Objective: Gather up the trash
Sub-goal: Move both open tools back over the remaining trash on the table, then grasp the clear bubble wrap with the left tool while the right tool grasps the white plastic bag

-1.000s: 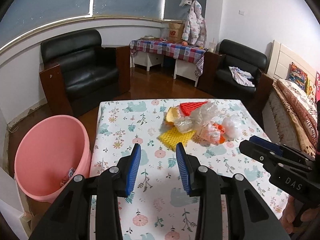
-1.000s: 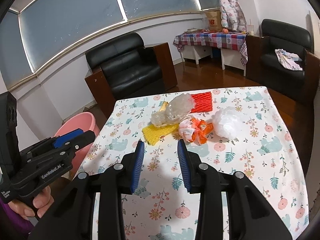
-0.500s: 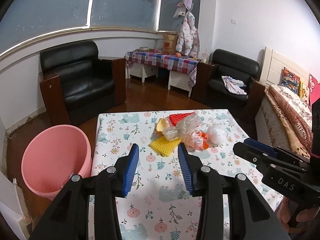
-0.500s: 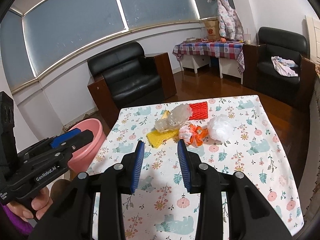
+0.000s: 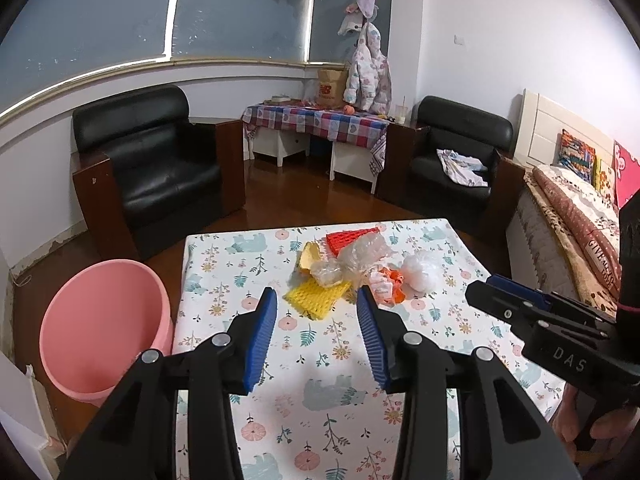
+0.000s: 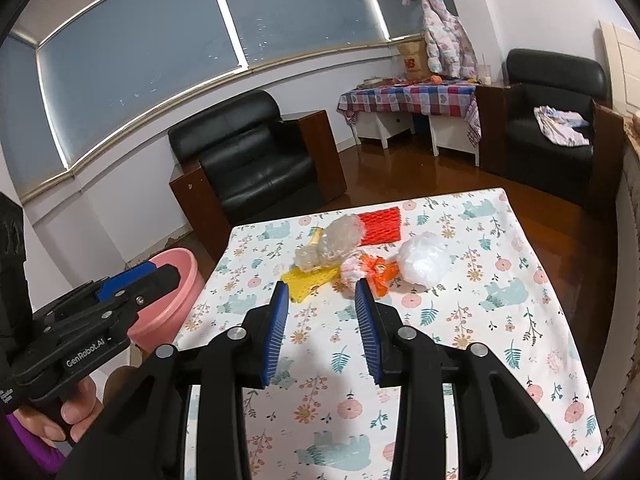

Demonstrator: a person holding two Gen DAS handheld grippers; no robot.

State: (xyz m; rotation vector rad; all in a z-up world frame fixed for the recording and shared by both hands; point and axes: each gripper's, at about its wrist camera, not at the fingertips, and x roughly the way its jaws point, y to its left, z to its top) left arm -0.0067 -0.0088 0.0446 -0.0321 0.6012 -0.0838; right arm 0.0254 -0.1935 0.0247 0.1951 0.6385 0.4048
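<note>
Left gripper (image 5: pixel 316 304), jaws just widened, and right gripper (image 6: pixel 322 294) both gape empty above the floral-cloth table (image 5: pixel 328 400); crumpled plastic and foam-net trash (image 5: pixel 352 268) sits near its far edge, with the pink plastic bucket (image 5: pixel 100 328) off its left edge.

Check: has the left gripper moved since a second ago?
Yes. The left gripper backed away from the trash pile; the table looks smaller, and its jaws have been opening, empty.

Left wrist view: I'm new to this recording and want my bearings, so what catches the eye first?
A bright heap of trash sits at the far middle of the flowered table: yellow and red foam nets, clear plastic, a white bag. A big pink bucket stands on the floor left of the table. Open, empty left tongs fill the foreground.
</note>
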